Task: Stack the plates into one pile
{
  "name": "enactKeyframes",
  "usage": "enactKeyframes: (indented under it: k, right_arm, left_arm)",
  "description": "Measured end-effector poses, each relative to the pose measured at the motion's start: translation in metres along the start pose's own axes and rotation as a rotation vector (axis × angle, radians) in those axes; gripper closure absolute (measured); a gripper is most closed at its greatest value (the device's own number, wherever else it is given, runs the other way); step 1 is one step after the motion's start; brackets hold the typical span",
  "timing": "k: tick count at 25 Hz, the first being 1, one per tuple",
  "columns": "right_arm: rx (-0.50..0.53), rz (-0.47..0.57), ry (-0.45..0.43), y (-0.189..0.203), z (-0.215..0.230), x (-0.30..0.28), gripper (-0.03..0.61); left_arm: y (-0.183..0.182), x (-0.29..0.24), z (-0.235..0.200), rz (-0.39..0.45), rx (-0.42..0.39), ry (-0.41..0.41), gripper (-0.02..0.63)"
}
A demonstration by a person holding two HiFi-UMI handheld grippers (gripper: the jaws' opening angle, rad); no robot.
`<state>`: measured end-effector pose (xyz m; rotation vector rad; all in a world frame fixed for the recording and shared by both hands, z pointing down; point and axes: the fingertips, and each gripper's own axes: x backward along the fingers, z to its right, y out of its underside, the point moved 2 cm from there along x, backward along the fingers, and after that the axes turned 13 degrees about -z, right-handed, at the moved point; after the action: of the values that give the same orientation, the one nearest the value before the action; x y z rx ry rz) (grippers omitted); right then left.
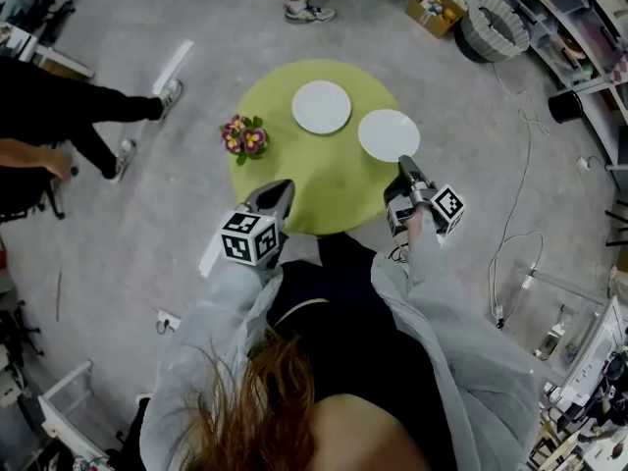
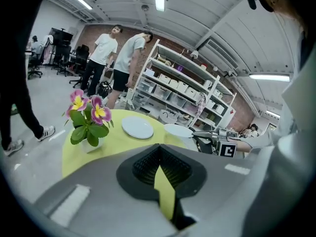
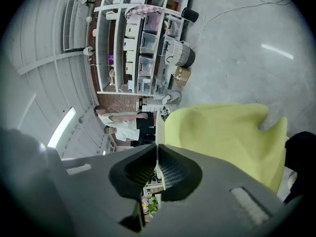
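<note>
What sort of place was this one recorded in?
Likely a lab or workshop: bare concrete floor with loose cables, and open shelving stacked with storage bins.

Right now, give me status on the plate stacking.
Right gripper shut on the right plate at its near rim. Left gripper shut, empty. Other plate flat on the table, not yet stacked. Flower pot left of both plates, not between them.

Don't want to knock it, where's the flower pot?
In the head view, the flower pot sits at the green table's left edge, left of the left plate.
</note>
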<state>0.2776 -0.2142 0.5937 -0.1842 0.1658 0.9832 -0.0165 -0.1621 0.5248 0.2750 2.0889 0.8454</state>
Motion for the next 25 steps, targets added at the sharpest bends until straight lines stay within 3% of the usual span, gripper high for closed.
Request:
enactKeyframes:
  k: [15, 25]
  right_arm:
    - [0.036, -0.244, -0.019, 0.045, -0.026, -0.094, 0.561]
    - [0.081, -0.343, 0.050, 0.051, -0.022, -0.148, 0.560]
  left_arm:
    - [0.027, 0.062, -0.028, 0.073, 0.130, -0.155, 0.601]
    - [0.056, 0.101, -0.042, 0.121, 0.260, -0.289, 0.601]
